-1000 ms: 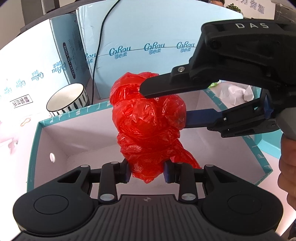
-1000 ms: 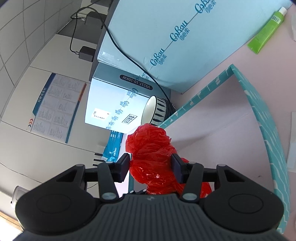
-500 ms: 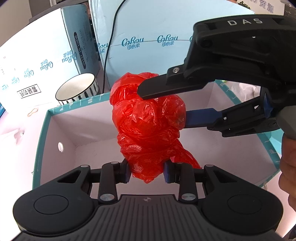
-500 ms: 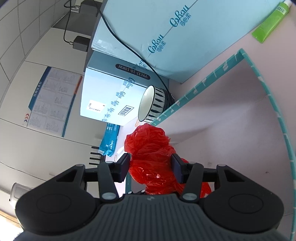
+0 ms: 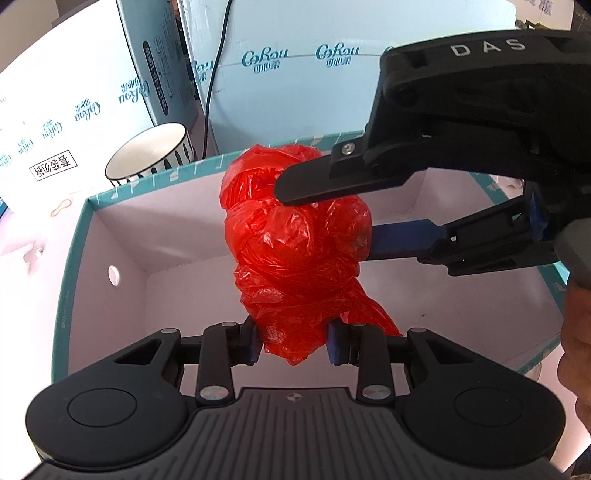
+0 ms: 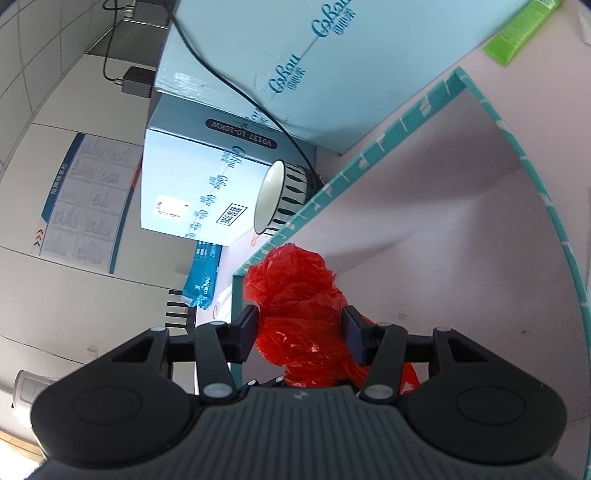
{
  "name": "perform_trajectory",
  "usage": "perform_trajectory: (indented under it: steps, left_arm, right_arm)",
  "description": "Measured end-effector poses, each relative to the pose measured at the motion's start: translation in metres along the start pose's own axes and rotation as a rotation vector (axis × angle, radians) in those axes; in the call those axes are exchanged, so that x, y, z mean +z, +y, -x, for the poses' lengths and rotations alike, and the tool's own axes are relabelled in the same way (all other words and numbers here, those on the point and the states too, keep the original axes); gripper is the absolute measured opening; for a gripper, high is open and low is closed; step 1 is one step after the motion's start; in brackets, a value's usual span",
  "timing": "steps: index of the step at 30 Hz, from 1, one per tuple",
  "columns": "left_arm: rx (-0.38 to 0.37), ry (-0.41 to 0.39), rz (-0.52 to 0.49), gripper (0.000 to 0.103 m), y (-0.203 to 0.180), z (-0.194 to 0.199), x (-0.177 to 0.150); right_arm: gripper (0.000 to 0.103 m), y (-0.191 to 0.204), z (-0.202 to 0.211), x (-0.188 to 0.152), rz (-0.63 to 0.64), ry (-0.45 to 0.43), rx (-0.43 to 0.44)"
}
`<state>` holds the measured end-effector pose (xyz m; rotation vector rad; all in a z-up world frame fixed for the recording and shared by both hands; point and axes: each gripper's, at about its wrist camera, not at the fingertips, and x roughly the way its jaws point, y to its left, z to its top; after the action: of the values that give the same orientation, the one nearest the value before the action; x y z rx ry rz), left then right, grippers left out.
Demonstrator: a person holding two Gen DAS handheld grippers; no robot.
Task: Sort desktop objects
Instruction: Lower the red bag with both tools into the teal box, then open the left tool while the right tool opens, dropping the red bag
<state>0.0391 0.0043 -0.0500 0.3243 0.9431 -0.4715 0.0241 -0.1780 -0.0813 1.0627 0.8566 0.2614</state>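
Note:
A crumpled red plastic bag (image 5: 295, 251) hangs over the open teal box (image 5: 74, 266) with white inside walls. My left gripper (image 5: 294, 341) is shut on the bag's lower end. In the left wrist view my right gripper (image 5: 325, 210) comes in from the right and pinches the bag's upper bulge between its black finger and its blue-padded finger. The right wrist view shows the same bag (image 6: 295, 306) pressed between the pads of my right gripper (image 6: 299, 332), with the box's teal rim (image 6: 369, 155) behind it.
A white bowl with black stripes (image 5: 151, 155) stands behind the box, beside light blue cartons (image 5: 303, 92) with a black cable over them. A green tube (image 6: 517, 33) lies on the pink tabletop past the box. A person's hand (image 5: 576, 350) shows at the right edge.
Both grippers keep their hold on the red bag. The box, bowl and cartons have slid rightward and a little down in the left wrist view; the bag's shape is unchanged.

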Motion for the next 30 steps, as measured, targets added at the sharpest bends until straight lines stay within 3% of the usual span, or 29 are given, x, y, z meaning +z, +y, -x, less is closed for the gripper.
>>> perform_trajectory:
  steps: [23,30]
  left_arm:
    - [-0.026,0.081,0.050,0.028,0.007,-0.021,0.003]
    - [-0.034,0.095,0.060,0.028,0.006,-0.021,0.002]
  right_arm:
    - [0.055,-0.009,-0.015,0.001,0.012,0.008,-0.070]
    - [0.061,-0.009,-0.017,0.002,0.005,0.016,-0.103]
